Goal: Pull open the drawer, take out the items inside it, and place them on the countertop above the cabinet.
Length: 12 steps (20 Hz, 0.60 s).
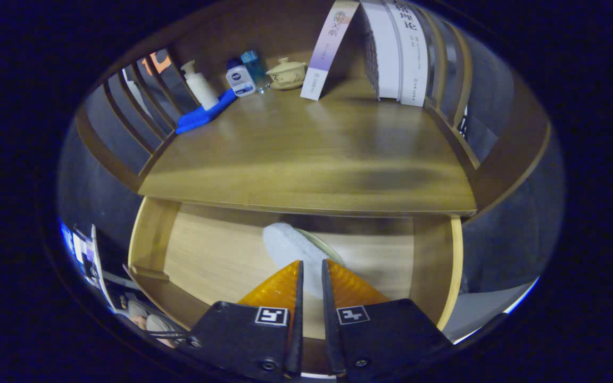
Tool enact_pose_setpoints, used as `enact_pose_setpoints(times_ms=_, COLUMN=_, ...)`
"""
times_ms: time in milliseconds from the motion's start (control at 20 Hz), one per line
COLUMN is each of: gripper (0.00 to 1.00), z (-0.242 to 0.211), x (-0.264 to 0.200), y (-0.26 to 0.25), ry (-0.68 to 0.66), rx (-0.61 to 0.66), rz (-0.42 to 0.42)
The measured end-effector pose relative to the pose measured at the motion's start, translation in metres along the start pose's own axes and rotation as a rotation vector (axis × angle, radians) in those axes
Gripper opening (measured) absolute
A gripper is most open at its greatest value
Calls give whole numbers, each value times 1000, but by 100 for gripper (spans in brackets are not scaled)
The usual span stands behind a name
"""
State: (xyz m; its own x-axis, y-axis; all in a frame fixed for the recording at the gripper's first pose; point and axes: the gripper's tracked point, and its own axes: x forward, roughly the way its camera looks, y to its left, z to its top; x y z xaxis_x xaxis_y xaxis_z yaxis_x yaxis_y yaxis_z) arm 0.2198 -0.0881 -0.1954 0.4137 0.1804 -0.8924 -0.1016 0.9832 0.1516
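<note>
Holding over the open drawer [216, 255], the gripper [312, 264] points down and forward, fingers nearly closed with a thin gap between them.

Item: white cloth [290, 247], a soft oblong pad or folded towel. It lies in the drawer at its far middle, partly under the countertop [306, 154] lip. Its near end sits in the gap between the fingertips. Whether both fingers press on it cannot be told; the gap is narrow and the cloth shows through it.

Item: plate [330, 250], pale rim showing just right of the cloth and under it. Mostly hidden; identity uncertain.

Handling, judged: cloth is light, limp and compressible, and not fragile. It should pinch easily but will droop and may drag whatever lies beneath. Best hold is the near end or a thick fold, well clear of the plate rim. The plate, if such, is stiff, slick and breakable; take it by the rim.

Pose: gripper held low at the near edge of the drawer, angled toward the far wall, centred between the drawer sides.

Countertop stock, far left: blue cloth [203, 114], pump bottle [199, 84], white bottle [240, 80], blue bottle [254, 65], lidded cup [286, 73]. Far right: leaning booklet [328, 50] and upright books [399, 50]. The near countertop is bare wood, offering room for placement.
</note>
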Motion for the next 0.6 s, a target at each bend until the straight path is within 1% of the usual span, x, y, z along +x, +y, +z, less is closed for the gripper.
enact_pose_setpoints(times_ms=100, gripper=26, z=3, x=7, y=-12, ry=-11, rx=-23, rz=-6)
enact_pose_setpoints(times_ms=150, gripper=29, z=-1, x=11, y=-11, ry=9, rx=-36, rz=20)
enact_pose_setpoints(times_ms=200, gripper=36, z=-7, x=10, y=-3, ry=34, rx=-44, rz=58)
enact_pose_setpoints(times_ms=250, gripper=43, z=-12, x=13, y=1, ry=47, rx=-60, rz=72)
enact_pose_setpoints(times_ms=300, gripper=49, z=-12, x=18, y=-3, ry=43, rx=-92, rz=55)
enact_pose_setpoints(times_ms=350, gripper=51, z=-9, x=22, y=-8, ry=41, rx=-122, rz=28)
enact_pose_setpoints(times_ms=400, gripper=52, z=-11, x=23, y=-1, ry=42, rx=-122, rz=54)
enact_pose_setpoints(times_ms=450, gripper=52, z=-13, x=25, y=3, ry=58, rx=-117, rz=59)
enact_pose_setpoints(times_ms=550, gripper=52, z=-14, x=31, y=6, ry=63, rx=-146, rz=74)
enact_pose_setpoints(times_ms=600, gripper=51, z=-16, x=30, y=8, ry=71, rx=-151, rz=81)
